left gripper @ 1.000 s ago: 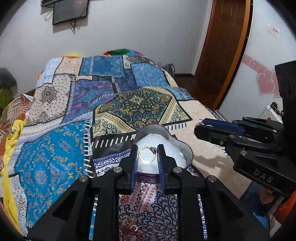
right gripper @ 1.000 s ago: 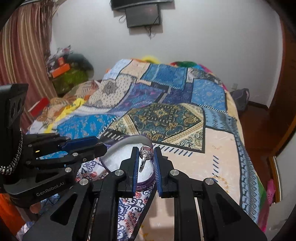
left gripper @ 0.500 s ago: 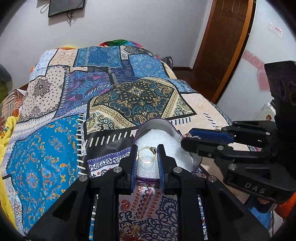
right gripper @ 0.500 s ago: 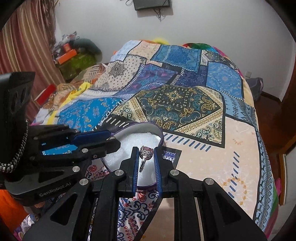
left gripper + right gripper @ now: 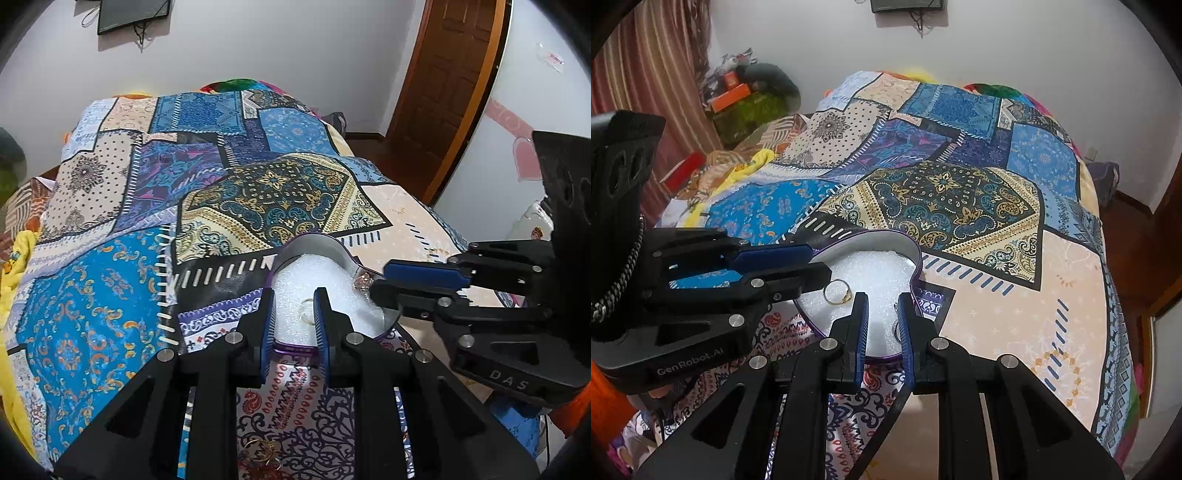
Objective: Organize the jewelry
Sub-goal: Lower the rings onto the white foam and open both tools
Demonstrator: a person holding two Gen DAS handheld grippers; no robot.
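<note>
Two hand-held grippers meet over one heart-shaped box (image 5: 312, 245) on the bed. The left hand-held gripper (image 5: 294, 319) has its blue-lined jaws parted, and the gold ring (image 5: 307, 312) shows in the gap between them, lying on the white foam (image 5: 314, 273) that fills the box; in the right wrist view that same gold ring (image 5: 837, 291) lies flat on the foam just beyond the tip of the left tool, free of its pads. The right hand-held gripper (image 5: 882, 325) is likewise spread open over the near edge of the box (image 5: 886, 236), and a second ring (image 5: 896, 328) with a stone sits low against the inner face of its right finger, resting on the foam; whether the pad touches it cannot be told. In the left wrist view this stone ring (image 5: 364, 282) appears at the right side of the box, right at the tip of the right tool. The box has a purple outer wall and a pale inner wall, and it rests on the patchwork bedspread (image 5: 110, 295) of blue, cream and gold panels. Near the lower edge of the left wrist view, more gold jewelry (image 5: 264, 452) lies on the bedspread, closer than the box. Farther off stand a brown door (image 5: 447, 85) on the right and a dark screen (image 5: 907, 5) on the far wall.
</note>
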